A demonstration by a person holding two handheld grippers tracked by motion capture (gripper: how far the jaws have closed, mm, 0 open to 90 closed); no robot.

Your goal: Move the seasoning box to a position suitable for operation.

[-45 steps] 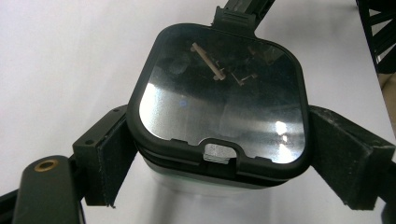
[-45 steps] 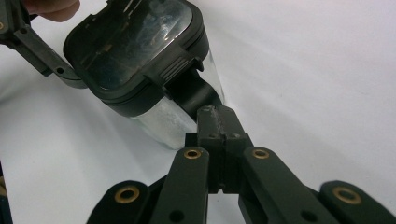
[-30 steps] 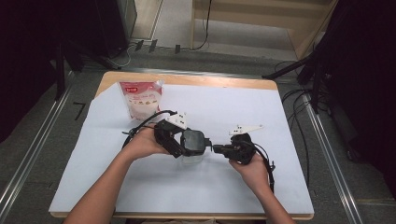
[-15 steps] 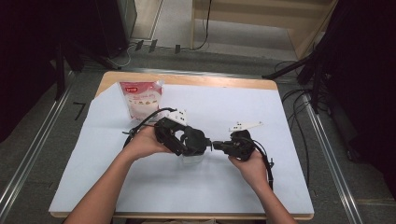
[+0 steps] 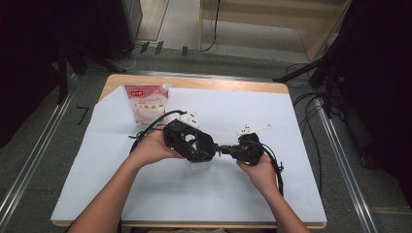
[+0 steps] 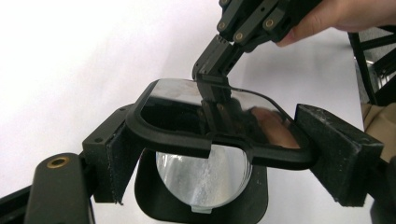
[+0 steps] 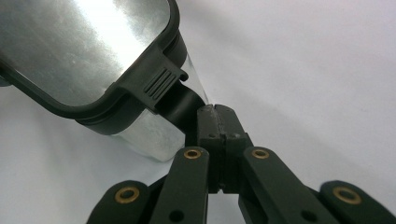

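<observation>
White-covered wooden table (image 5: pixel 291 194) on grey floor (image 5: pixel 43 145), dark surroundings.

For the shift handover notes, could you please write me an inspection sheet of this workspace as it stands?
Surface: table under white sheet.
Job's things: clear container with black-rimmed lid, lid lifted at one side.
Clutter: pink-and-white pouch standing at the far left.
Grippers: left gripper clamps the lid's sides; right gripper shut on the lid's latch flap.
Cables: one trails from each gripper; more on the floor, right.
Surroundings: metal floor rails, dark stands, wooden furniture behind.
</observation>
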